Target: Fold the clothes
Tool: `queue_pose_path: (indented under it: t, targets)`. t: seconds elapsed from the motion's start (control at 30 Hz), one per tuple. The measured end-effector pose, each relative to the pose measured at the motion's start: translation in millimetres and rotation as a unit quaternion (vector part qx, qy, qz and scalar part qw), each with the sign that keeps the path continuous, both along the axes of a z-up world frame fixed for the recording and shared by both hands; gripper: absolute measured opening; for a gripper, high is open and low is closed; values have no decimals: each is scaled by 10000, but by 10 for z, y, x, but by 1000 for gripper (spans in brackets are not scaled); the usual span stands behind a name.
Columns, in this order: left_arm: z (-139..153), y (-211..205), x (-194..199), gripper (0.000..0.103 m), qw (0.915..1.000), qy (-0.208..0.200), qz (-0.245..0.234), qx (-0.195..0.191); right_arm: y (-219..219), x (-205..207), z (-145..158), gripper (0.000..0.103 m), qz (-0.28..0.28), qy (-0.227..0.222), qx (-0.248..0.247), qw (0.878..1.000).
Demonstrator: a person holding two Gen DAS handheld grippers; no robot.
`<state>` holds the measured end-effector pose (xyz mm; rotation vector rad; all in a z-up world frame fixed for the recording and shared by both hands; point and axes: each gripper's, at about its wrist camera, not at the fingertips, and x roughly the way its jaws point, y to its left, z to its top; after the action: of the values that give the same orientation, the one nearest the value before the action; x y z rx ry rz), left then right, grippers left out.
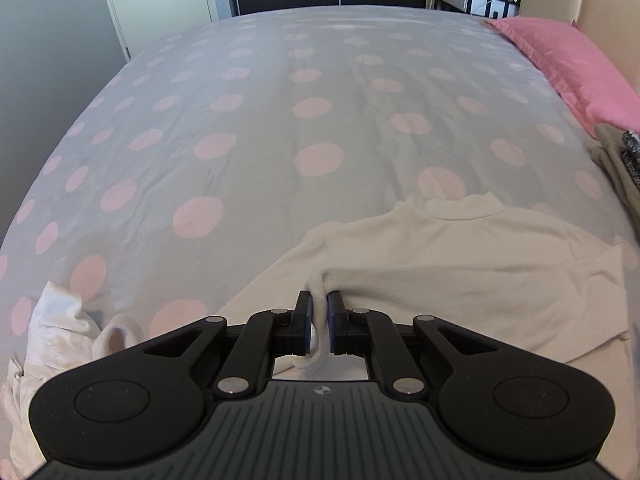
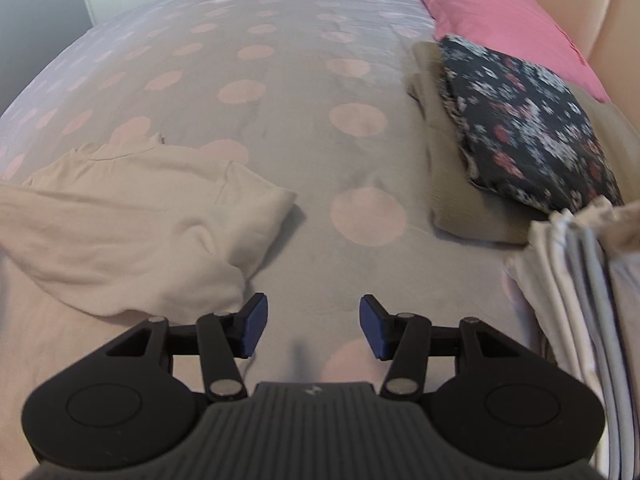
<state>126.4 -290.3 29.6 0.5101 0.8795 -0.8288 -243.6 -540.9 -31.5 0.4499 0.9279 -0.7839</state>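
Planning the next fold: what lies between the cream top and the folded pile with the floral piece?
Only bare dotted bedspread lies between the cream top and the folded pile, as the right wrist view shows.

Bare bedspread between cream top and folded stack.

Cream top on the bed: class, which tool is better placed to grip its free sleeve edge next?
Probably the right tool: it is open and empty beside the cream top; the left tool already pinches its fabric.
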Motion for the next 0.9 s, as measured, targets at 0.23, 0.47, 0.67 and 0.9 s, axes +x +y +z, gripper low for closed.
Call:
queue_pose_path:
  t: [0.23,0.47,0.67,0.9]
  targets:
    - [-141,-38,26,6,9997,71,-33,213,-304,288,-1,50,-211,-357,360,9985]
    - [-274,-45,120,6,9993,135,51,355,-711,434,-224,50,-656,-639,946,9913]
    - [-362,-49,187,6,9989,172,135,423,-886,522,-445,8,-652,-703,1401,9855]
    - [-332,-32,236,6,9985,-191,385,327,-919,590,-248,5,-867,-817,602,9910]
